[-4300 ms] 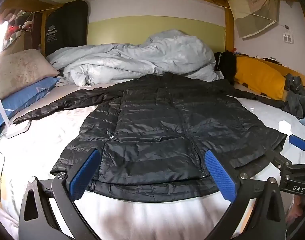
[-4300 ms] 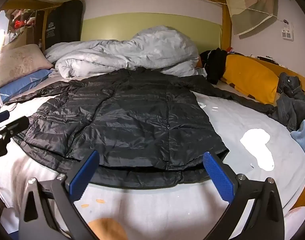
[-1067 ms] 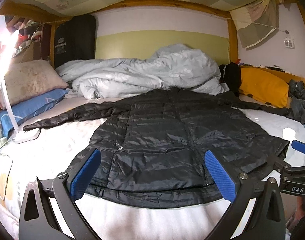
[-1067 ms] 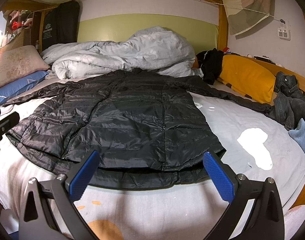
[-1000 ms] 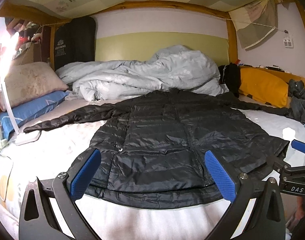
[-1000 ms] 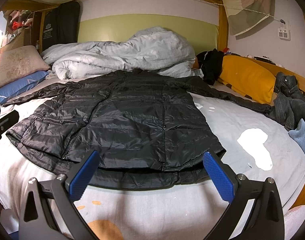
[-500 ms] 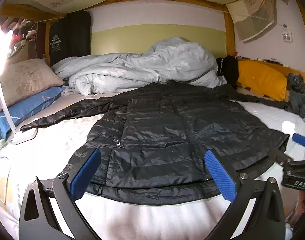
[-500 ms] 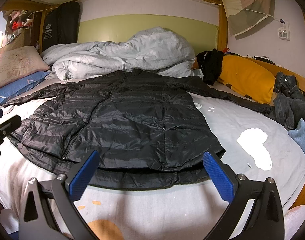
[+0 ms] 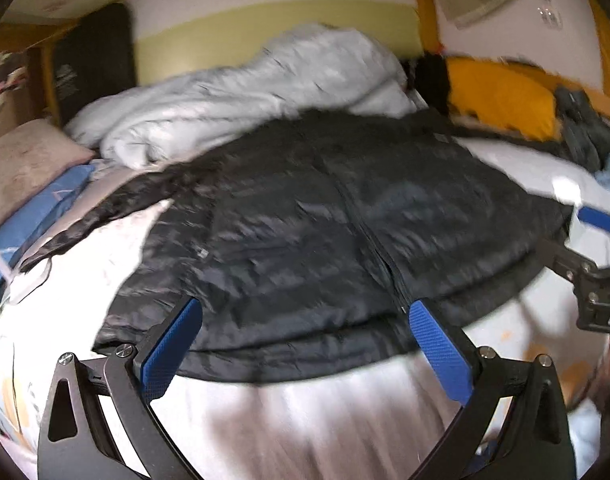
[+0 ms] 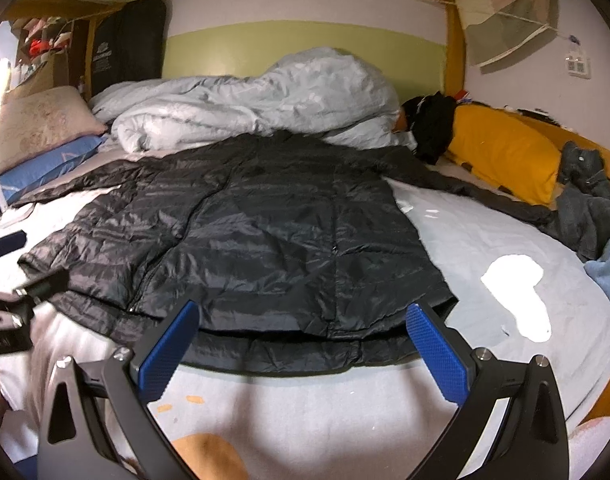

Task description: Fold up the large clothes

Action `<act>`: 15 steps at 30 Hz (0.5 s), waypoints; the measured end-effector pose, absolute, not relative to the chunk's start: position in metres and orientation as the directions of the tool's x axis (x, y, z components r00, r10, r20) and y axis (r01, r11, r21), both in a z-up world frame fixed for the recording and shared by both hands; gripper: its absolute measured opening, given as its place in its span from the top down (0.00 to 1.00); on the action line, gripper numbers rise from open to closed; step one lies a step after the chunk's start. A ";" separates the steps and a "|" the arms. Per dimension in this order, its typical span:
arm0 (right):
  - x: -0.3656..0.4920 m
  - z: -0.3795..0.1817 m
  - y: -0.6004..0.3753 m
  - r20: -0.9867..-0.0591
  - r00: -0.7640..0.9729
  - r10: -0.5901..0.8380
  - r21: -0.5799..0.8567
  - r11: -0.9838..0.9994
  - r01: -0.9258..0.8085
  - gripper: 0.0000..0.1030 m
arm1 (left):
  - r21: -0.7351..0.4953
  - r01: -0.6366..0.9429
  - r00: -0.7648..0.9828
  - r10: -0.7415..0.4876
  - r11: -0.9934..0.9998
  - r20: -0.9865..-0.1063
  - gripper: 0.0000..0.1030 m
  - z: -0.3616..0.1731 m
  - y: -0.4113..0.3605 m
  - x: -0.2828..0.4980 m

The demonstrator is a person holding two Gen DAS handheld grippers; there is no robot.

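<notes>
Right wrist view: a black quilted down jacket [image 10: 241, 240] lies flat and spread on the white bedsheet [image 10: 305, 412], sleeves out to both sides, its hem just beyond the right gripper [image 10: 303, 354], whose blue-padded fingers stand wide apart and hold nothing. Left wrist view, blurred: the left gripper [image 9: 305, 354] is likewise spread and empty before the hem, with a rumpled pale duvet [image 9: 241, 88] behind the collar.

black quilted jacket [image 10: 265, 232], yellow pillow [image 10: 501, 148], blue-padded tongs [image 10: 301, 344]
</notes>
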State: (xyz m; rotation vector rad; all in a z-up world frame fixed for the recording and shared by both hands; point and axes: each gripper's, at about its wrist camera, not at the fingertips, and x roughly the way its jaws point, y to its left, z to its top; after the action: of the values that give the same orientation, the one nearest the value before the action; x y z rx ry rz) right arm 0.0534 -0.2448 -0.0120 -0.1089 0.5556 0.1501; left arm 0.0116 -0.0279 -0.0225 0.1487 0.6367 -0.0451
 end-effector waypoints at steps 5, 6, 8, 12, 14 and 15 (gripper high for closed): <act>0.065 -0.032 -0.231 -0.630 0.763 0.145 -0.126 0.950 -0.285 0.00 | 0.181 0.154 0.726 0.013 0.971 -0.688 0.00 -0.045 -0.041 0.022; 0.067 -0.036 -0.229 -0.648 0.748 0.144 -0.132 0.946 -0.297 0.00 | 0.196 0.164 0.702 0.025 0.967 -0.711 0.00 -0.052 -0.042 0.025; 0.070 -0.045 -0.225 -0.691 0.705 0.159 -0.133 0.931 -0.340 0.00 | 0.228 0.178 0.674 0.050 0.957 -0.737 0.00 -0.063 -0.046 0.027; 0.071 -0.057 -0.212 -0.694 0.716 0.073 -0.264 0.899 -0.348 0.00 | 0.294 0.166 0.681 0.106 0.941 -0.724 0.00 -0.072 -0.052 0.028; 0.079 -0.062 -0.204 -0.689 0.724 0.039 -0.328 0.874 -0.358 0.00 | 0.296 0.150 0.684 0.117 0.943 -0.720 0.00 -0.074 -0.052 0.032; 0.084 -0.061 -0.202 -0.682 0.730 0.033 -0.340 0.870 -0.357 0.00 | 0.304 0.134 0.691 0.131 0.943 -0.711 0.00 -0.072 -0.050 0.035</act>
State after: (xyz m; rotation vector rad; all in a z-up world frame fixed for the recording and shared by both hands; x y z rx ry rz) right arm 0.0841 -0.2020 -0.0610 -0.4778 0.7260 0.2235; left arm 0.0349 -0.0499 -0.0723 0.3485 0.8125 -0.0017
